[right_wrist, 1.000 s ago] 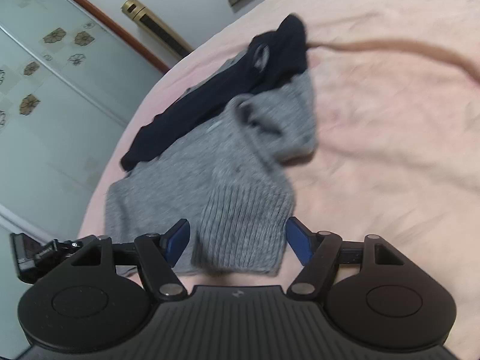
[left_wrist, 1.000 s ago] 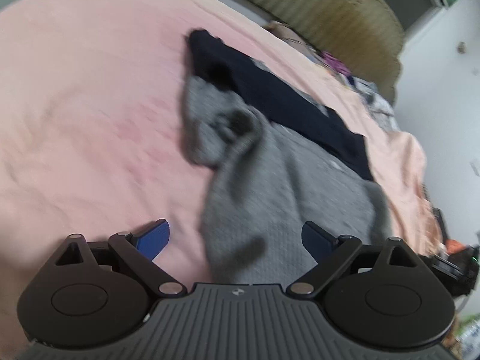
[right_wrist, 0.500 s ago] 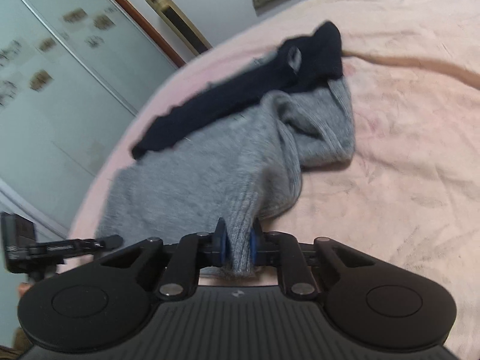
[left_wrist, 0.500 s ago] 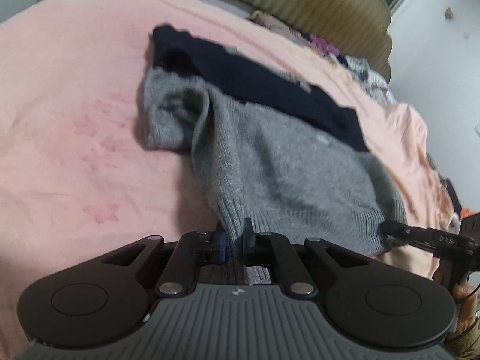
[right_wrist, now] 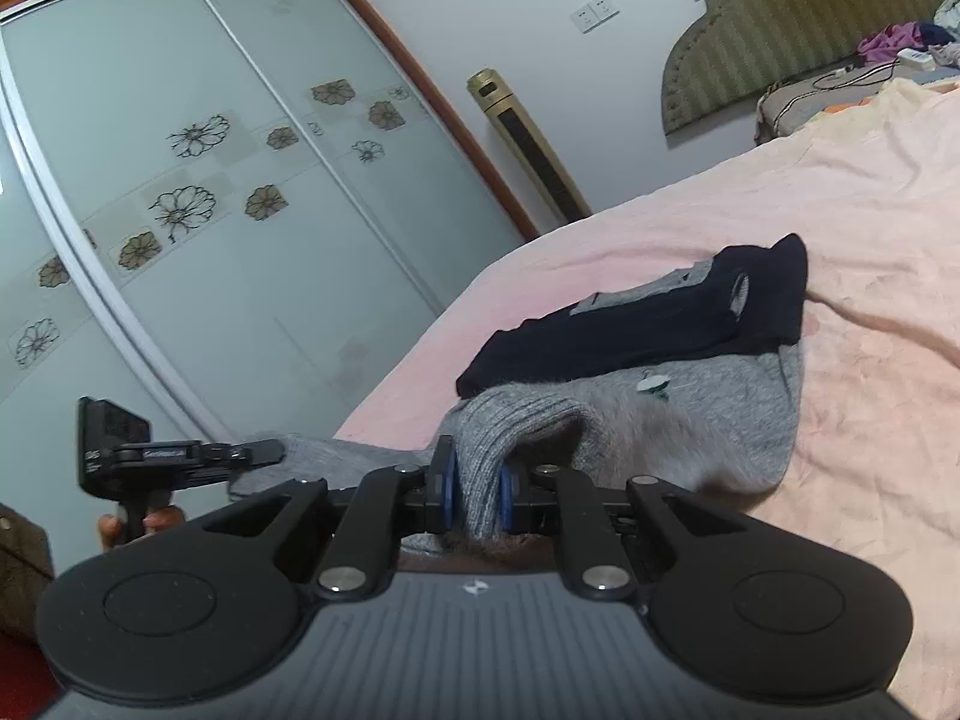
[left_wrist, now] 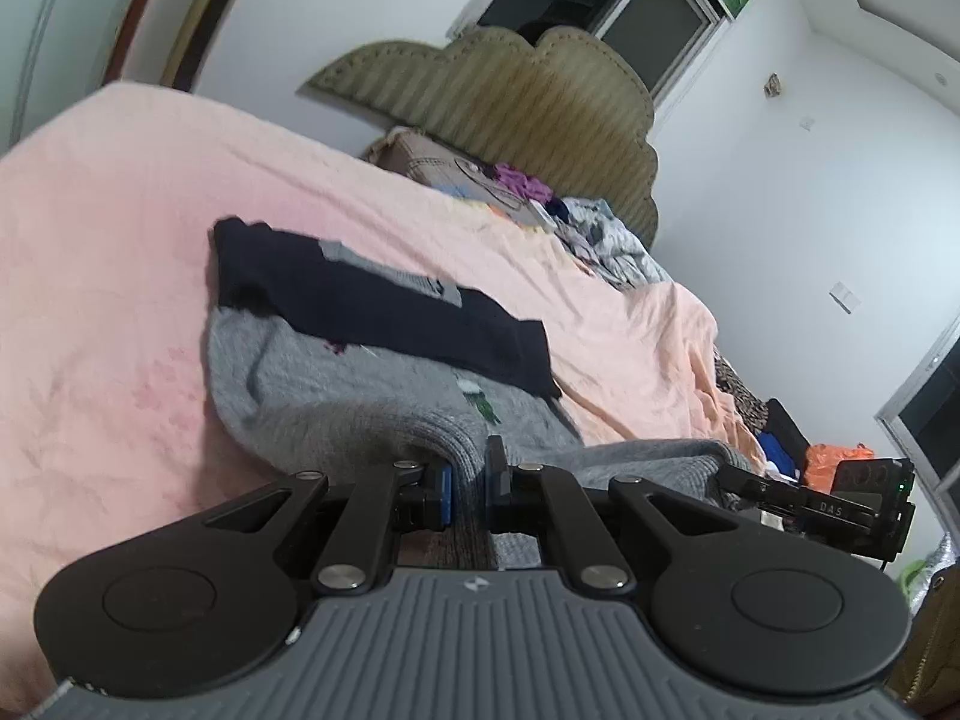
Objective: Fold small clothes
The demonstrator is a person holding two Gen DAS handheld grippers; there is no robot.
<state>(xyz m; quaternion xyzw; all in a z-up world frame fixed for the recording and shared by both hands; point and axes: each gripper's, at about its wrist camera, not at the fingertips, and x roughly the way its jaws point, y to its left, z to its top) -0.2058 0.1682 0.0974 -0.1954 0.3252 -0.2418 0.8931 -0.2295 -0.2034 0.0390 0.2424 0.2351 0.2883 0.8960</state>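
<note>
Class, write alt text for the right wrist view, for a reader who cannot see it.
The right gripper has its jaws shut on the ribbed hem of a grey knit sweater, lifting it off a pink bed. A dark navy garment lies across the sweater's far edge.

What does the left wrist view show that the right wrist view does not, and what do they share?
Only the left wrist view shows the dark windows, the orange bag past the bed's end and the right tongs' camera mount. Only the right wrist view shows the flowered sliding wardrobe doors and the gold tower unit. Both show the grey knit sweater, pinched at its hem by each view's own tongs, the navy garment, the pink bedsheet and the headboard.
</note>
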